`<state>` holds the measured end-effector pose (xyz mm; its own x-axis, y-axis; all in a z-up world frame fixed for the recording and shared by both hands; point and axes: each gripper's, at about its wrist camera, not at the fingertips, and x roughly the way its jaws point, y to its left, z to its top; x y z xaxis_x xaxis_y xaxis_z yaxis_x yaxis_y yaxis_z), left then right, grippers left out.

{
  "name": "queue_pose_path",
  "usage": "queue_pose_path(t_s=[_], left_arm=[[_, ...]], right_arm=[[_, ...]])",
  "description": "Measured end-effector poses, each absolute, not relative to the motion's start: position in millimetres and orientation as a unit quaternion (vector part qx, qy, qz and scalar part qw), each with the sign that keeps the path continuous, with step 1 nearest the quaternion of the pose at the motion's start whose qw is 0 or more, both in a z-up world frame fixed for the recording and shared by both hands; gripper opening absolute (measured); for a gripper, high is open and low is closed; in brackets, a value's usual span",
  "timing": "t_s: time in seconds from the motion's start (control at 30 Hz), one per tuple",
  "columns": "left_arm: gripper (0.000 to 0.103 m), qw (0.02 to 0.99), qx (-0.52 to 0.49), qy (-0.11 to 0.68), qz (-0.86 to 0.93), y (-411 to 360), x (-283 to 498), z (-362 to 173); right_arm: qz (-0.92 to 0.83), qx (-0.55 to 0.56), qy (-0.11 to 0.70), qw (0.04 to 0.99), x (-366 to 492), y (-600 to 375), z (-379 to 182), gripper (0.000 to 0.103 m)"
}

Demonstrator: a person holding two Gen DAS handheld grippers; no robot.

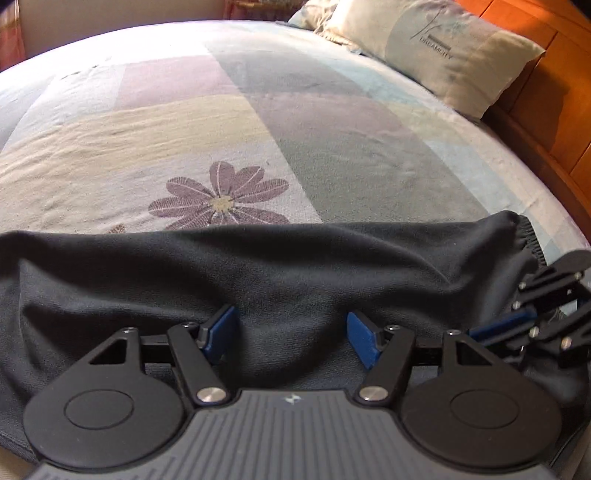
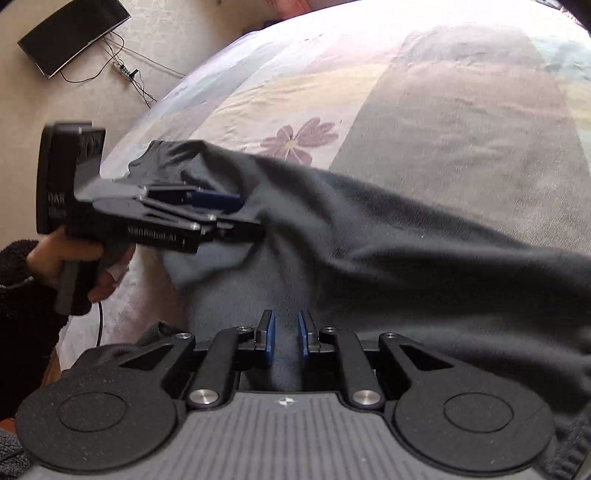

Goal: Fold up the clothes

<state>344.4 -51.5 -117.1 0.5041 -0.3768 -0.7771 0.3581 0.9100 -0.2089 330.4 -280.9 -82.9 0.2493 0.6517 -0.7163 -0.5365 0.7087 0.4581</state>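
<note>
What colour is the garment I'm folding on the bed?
Dark charcoal grey, plain with no print: the garment shows best in the left wrist view.

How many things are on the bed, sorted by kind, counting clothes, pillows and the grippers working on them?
Dark garment: 1
Pillow: 2, one mostly hidden behind the other
Gripper: 2, left gripper and right gripper
Total: 5

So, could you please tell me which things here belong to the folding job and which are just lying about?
Belongs to the job:
dark garment
left gripper
right gripper
bed, the work surface

Just lying about:
pillow
screen
cables
</note>
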Motion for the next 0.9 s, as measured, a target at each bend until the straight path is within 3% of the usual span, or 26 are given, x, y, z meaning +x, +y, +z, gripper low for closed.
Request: queue_pose_path(t_s=[0.2, 0.43, 0.53, 0.57, 0.6, 0.63, 0.7, 0.9], left_arm=[[0.068, 0.861, -0.016, 0.464, -0.209, -30, 318, -116], [0.068, 0.862, -0.031, 0.463, -0.205, -21, 314, -117], [0.069, 0.864, -0.037, 0.458, -0.206, -19, 312, -117], [0.069, 0.864, -0.042, 0.457, -0.208, -17, 312, -117], [0.069, 0.864, -0.048, 0.456, -0.208, -16, 312, -117], [0.068, 0.864, -0.052, 0.456, -0.209, -15, 312, -116], [0.068, 0.868, -0.045, 0.450, -0.206, -15, 310, -109], [0.072, 0.856, -0.038, 0.479, -0.189, -8, 314, -116]], right_arm=[[0.358, 0.049, 0.412, 0.837, 370, -285, -61, 0.018], [0.362, -0.099, 0.418, 0.827, 408, -262, -82, 0.038], [0.367, -0.133, 0.419, 0.820, 401, -255, -92, 0.040], [0.369, -0.138, 0.417, 0.819, 397, -253, -92, 0.035], [0.375, -0.145, 0.417, 0.815, 392, -249, -92, 0.007], [0.377, -0.157, 0.415, 0.813, 388, -245, -91, 0.004], [0.366, -0.190, 0.402, 0.818, 382, -238, -87, 0.003], [0.322, -0.119, 0.417, 0.841, 408, -252, -91, 0.005]])
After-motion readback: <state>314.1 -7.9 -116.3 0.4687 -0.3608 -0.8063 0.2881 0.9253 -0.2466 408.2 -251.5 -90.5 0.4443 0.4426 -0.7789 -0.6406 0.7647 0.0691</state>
